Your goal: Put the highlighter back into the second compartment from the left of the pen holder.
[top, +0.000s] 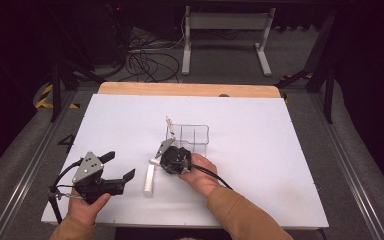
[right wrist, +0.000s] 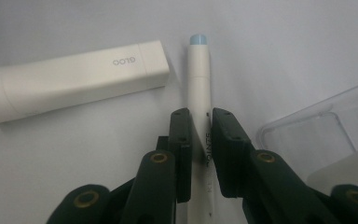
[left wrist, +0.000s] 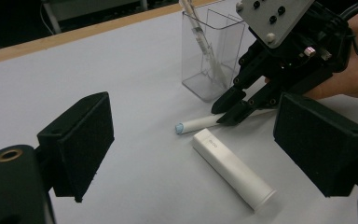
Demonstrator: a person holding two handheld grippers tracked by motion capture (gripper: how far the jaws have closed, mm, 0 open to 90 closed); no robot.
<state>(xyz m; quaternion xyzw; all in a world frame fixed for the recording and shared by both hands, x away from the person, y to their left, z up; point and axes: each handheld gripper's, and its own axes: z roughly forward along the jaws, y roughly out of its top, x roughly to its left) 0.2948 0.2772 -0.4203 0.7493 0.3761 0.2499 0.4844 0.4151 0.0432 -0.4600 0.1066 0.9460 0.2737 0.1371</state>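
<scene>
A slim white pen with a pale blue tip [right wrist: 199,65] lies flat on the white table. My right gripper [right wrist: 200,126] is shut on its barrel, one jaw pressed against each side. In the high view that gripper [top: 158,160] sits low at the table's middle, just in front of a clear plastic holder [top: 195,135]. A thicker white glue stick [left wrist: 233,170] lies next to the pen [left wrist: 196,124], apart from it. My left gripper [top: 119,166] hovers at the near left, open, with nothing between its jaws.
The clear holder [left wrist: 209,56] has compartments, and one white pen [left wrist: 200,35] stands tilted in it. The white table board [top: 280,165] ends in a wooden strip [top: 190,89] at the far side. Cables and a stand's legs lie on the floor beyond.
</scene>
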